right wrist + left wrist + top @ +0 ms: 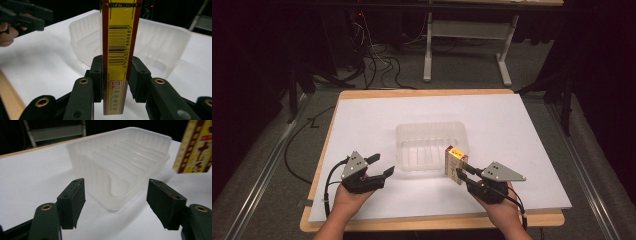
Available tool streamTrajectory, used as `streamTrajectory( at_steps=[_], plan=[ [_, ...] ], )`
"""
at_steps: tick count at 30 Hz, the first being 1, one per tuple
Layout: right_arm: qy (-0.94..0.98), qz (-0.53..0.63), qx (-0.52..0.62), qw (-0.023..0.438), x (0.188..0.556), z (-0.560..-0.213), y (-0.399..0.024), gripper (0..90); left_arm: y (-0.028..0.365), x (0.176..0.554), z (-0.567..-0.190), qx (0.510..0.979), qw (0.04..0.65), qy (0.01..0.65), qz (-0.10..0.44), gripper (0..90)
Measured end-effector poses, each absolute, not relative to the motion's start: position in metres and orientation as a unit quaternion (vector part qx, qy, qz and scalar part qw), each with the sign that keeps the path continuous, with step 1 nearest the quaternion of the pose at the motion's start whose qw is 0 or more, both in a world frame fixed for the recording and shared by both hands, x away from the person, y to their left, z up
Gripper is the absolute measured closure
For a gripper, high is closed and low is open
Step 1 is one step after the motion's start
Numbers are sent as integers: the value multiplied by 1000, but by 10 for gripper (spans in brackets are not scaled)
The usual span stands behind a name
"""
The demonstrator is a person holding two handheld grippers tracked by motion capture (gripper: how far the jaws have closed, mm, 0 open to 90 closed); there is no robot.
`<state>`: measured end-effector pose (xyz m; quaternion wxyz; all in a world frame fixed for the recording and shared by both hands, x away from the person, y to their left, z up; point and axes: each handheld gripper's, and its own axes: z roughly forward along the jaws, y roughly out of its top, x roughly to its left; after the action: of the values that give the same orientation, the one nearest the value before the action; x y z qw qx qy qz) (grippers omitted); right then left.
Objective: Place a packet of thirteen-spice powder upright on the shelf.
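— Box and tray: how are they placed?

— A yellow and dark red box is held upright by the right gripper, clear of the worktop, just at the near right corner of the clear ribbed plastic tray. In the right gripper view the box is seen clamped on its two narrow sides by the fingers, with the barcode face turned to the camera and the tray behind it.

— And the left gripper?

— It is held to the near left of the tray, apart from it. Its fingers are spread wide with nothing between them; the near corner of the tray is seen beyond the gap, untouched.

— Which step is judged to be in hand?

— The box is judged to be carried toward the tray for placing, with the placing not yet done.

— What is called for next?

— The box would have to be moved far and left over the rim, then lowered into the tray before the right fingers are released. Since the tray is light, it could be steadied by the left gripper so that it is not pushed along.
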<state>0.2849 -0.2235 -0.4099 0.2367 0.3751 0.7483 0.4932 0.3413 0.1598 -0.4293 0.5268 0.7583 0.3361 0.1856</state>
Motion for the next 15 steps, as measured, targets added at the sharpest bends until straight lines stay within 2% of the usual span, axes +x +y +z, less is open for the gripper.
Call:
streamTrajectory(
  at_steps=[6, 15],
  plan=[
    [722, 492, 404, 271, 286, -402, -228, 688, 168, 346, -433, 744, 520, 368, 202, 289],
    [677, 487, 448, 322, 299, -389, -227, 688, 162, 347, -439, 758, 494, 368, 213, 257]
  ],
)
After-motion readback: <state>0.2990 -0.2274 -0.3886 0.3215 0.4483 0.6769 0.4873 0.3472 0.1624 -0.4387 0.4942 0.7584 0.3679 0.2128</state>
